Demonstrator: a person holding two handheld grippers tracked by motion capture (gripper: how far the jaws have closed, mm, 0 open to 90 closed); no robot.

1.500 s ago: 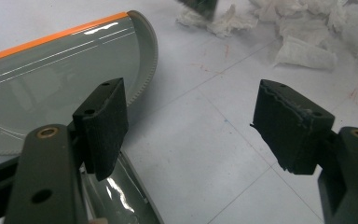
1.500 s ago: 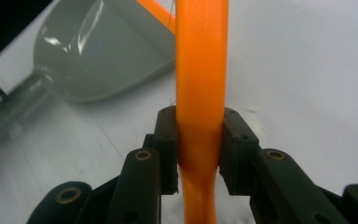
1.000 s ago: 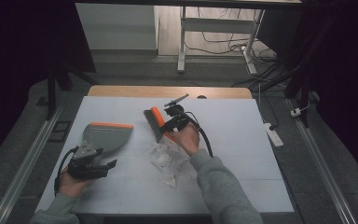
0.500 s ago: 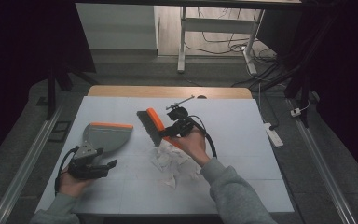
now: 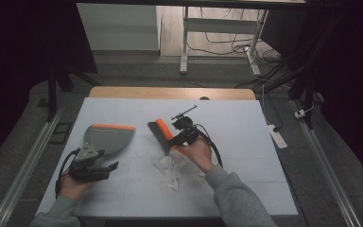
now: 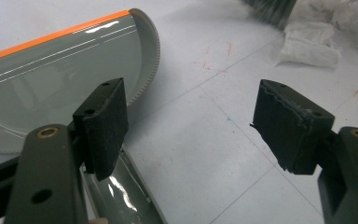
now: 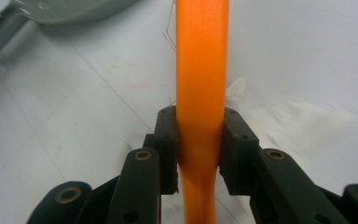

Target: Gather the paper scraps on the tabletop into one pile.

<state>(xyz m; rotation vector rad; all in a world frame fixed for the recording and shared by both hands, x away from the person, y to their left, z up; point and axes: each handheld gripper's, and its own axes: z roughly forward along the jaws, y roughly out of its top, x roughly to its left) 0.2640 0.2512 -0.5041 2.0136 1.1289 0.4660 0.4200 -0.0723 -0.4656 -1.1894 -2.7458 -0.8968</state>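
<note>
One orange-handled brush [image 5: 163,135], clamped by its handle between the jaws of the right gripper [image 5: 182,137], bristle head down on the white tabletop [image 5: 246,142], right of the dustpan [image 5: 108,138] and well apart from it. Seen along the right gripper's own view: orange handle [image 7: 201,84] running straight up from the jaws, both black pads pressed flat against its sides, blurred toward the top. Dark bristles at the brush's lower edge, orange strip along its back.

Just below the brush, toward the person: several crumpled white paper scraps [image 5: 170,168], lying loose on the tabletop, the nearest touching or almost touching the bristles; cannot tell which. Same scraps [image 6: 307,44] at the upper right of the left gripper view, beside a sliver of grey bristles.

Left of the brush: grey dustpan with an orange lip, lying flat, lip on its far edge. Handle end of the dustpan pointing toward the left gripper [image 5: 92,166]. Left gripper's jaws [image 6: 191,130] spread wide, nothing between the pads; one pad hovering over the dustpan's handle and rim [image 6: 65,84], the other over bare tabletop. Whether that pad touches the dustpan: cannot tell.

Beyond the tabletop's far edge: dark floor, white table legs [image 5: 184,42] and loose cables [image 5: 227,42].
</note>
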